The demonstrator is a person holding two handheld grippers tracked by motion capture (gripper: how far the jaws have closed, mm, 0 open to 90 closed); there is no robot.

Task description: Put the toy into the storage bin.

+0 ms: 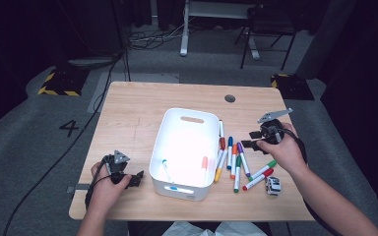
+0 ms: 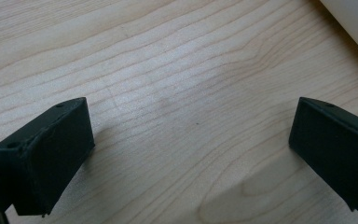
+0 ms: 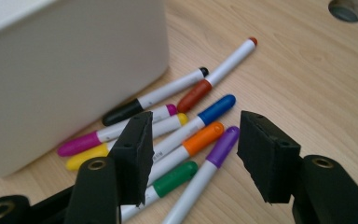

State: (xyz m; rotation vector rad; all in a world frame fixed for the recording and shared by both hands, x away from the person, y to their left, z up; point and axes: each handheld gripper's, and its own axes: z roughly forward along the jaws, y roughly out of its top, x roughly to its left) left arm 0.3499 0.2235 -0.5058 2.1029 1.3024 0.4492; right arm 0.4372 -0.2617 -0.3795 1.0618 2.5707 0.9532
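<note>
A white bin [image 1: 177, 189] stands mid-table, with a teal-capped marker [image 1: 166, 169] and an orange-capped marker [image 1: 204, 166] lying inside. Several markers [image 1: 236, 160] lie loose on the wood to its right. My right gripper [image 1: 249, 139] hovers open just above them; in the right gripper view its jaws [image 3: 196, 135] straddle the orange marker [image 3: 200, 138] and the purple marker [image 3: 216, 154], holding nothing. The blue marker [image 3: 216, 107], green marker [image 3: 175, 177] and black marker [image 3: 126, 112] lie beside the bin wall [image 3: 65, 70]. My left gripper [image 1: 135, 179] rests open and empty on bare wood [image 2: 191, 126] left of the bin.
A small white and black object [image 1: 272, 186] sits near the front right edge. A round cable hole [image 1: 230, 98] is at the back of the table. The bin's corner [image 2: 354, 23] lies close to my left gripper's right jaw.
</note>
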